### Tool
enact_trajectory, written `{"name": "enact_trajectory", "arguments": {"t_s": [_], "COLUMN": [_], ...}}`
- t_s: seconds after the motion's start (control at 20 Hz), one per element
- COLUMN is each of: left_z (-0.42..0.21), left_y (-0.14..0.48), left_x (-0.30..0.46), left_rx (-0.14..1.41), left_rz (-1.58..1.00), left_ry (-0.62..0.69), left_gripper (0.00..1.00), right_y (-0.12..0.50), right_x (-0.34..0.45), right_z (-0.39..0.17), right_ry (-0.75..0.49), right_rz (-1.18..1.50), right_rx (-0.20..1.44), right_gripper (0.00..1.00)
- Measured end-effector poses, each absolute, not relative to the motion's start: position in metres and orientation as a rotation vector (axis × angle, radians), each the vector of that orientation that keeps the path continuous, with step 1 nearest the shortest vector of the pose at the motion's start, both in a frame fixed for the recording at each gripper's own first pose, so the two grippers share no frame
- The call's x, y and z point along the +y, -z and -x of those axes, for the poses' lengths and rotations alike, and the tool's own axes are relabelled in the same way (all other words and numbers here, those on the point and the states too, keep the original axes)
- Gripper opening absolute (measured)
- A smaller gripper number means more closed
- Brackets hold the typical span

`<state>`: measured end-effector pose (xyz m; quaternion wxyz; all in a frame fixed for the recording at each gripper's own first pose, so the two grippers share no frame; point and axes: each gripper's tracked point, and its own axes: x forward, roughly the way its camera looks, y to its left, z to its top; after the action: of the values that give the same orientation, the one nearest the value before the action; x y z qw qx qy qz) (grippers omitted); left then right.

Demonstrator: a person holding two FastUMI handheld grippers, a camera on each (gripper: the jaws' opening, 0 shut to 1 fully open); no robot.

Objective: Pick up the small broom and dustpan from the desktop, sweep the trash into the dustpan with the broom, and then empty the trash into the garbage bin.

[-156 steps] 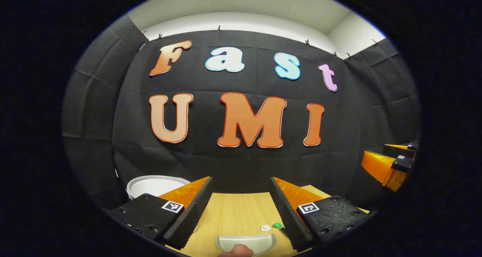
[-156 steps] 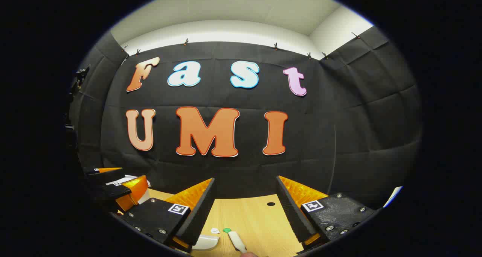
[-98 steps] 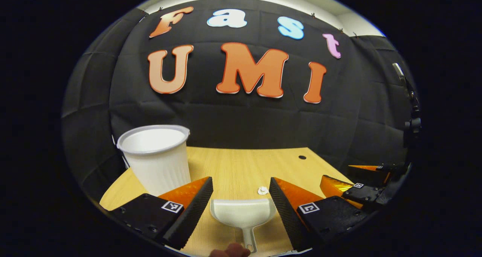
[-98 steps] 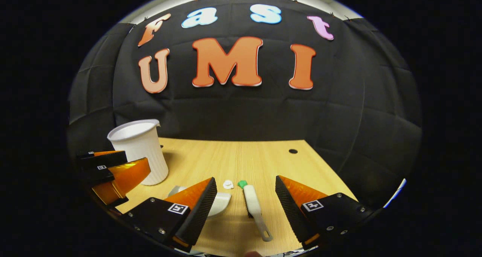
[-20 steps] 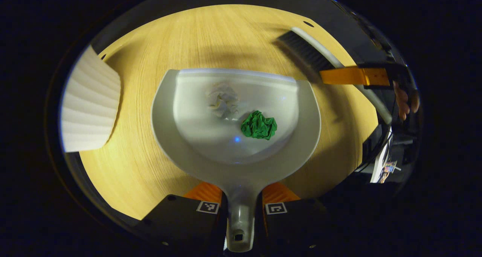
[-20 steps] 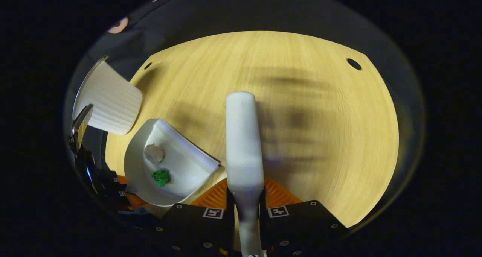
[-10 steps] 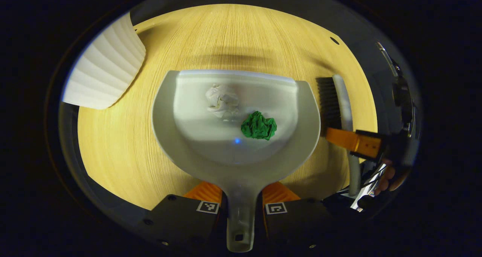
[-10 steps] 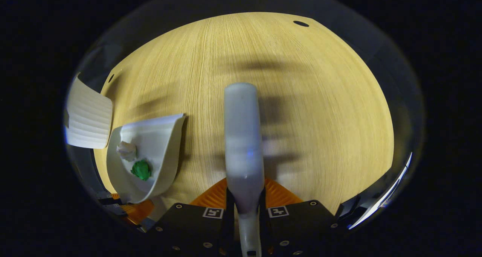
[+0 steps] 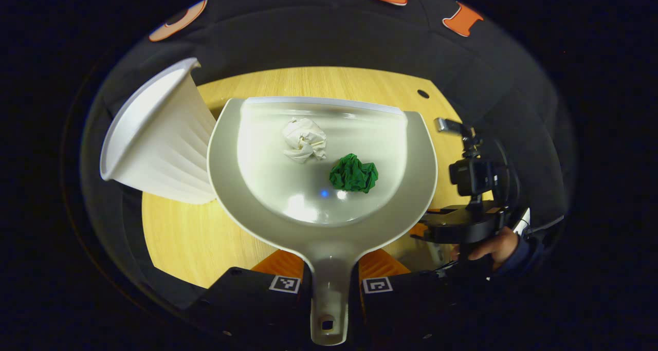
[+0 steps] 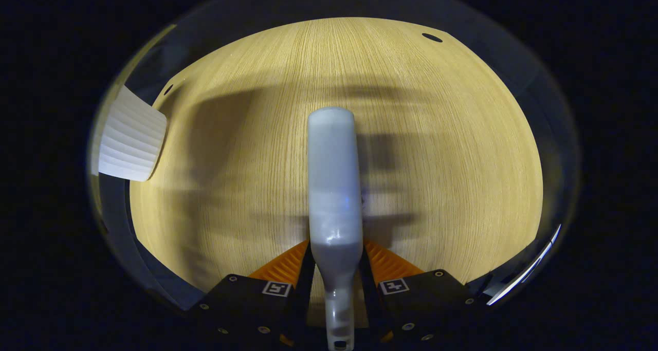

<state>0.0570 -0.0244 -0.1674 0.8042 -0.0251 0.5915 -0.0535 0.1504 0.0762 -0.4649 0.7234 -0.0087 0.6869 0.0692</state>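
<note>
Left gripper view: left gripper [image 9: 329,279] clamped on dustpan [image 9: 329,227] handle; white paper wad [image 9: 304,139] and green paper wad [image 9: 353,172] lie in the pan; white ribbed garbage bin [image 9: 154,143] just left of pan, on the wooden desktop [image 9: 180,238]; a hand [image 9: 491,245] at right. Right gripper view: right gripper [image 10: 336,287] closed on broom [image 10: 334,186] handle, broom above desktop; bin far left.

Your dustpan [image 9: 324,217] hides the worktop [image 9: 175,238] beneath it; your broom's [image 10: 333,186] bristles face away, unseen.
</note>
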Motion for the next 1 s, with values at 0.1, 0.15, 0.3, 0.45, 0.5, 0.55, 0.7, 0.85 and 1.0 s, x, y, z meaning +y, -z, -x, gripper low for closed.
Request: {"name": "enact_trajectory", "arguments": {"t_s": [0.1, 0.15, 0.3, 0.45, 0.5, 0.55, 0.7, 0.85, 1.0], "left_z": [-0.069, -0.076, -0.084, -0.090, -0.086, -0.084, -0.079, -0.075, -0.082], "left_y": [0.135, 0.122, 0.088, 0.058, 0.050, 0.046, 0.047, 0.052, 0.055], "left_x": [-0.020, -0.017, -0.001, 0.052, 0.071, 0.091, 0.155, 0.202, 0.238], "left_rx": [1.211, 1.179, 1.116, 1.064, 1.071, 1.075, 1.098, 1.163, 1.211], "left_rz": [0.037, 0.033, 0.045, 0.047, 0.054, 0.068, 0.056, -0.064, -0.201], "left_ry": [0.102, 0.091, 0.046, -0.040, -0.075, -0.107, -0.217, -0.300, -0.312], "left_gripper": [0.30, 0.29, 0.30, 0.29, 0.29, 0.29, 0.29, 0.29, 0.29], "right_y": [0.468, 0.466, 0.466, 0.466, 0.465, 0.465, 0.463, 0.463, 0.463], "right_x": [0.077, 0.079, 0.079, 0.081, 0.082, 0.082, 0.078, 0.081, 0.078], "right_z": [-0.141, -0.141, -0.143, -0.144, -0.143, -0.143, -0.146, -0.144, -0.142], "right_ry": [-0.157, -0.164, -0.189, -0.206, -0.215, -0.223, -0.219, -0.222, -0.212], "right_rz": [0.033, 0.032, 0.036, 0.042, 0.042, 0.035, 0.022, 0.010, 0.040], "right_rx": [1.510, 1.513, 1.499, 1.495, 1.498, 1.498, 1.492, 1.499, 1.500], "right_gripper": [0.60, 0.65, 0.81, 0.88, 0.90, 0.89, 0.95, 0.95, 0.95]}}
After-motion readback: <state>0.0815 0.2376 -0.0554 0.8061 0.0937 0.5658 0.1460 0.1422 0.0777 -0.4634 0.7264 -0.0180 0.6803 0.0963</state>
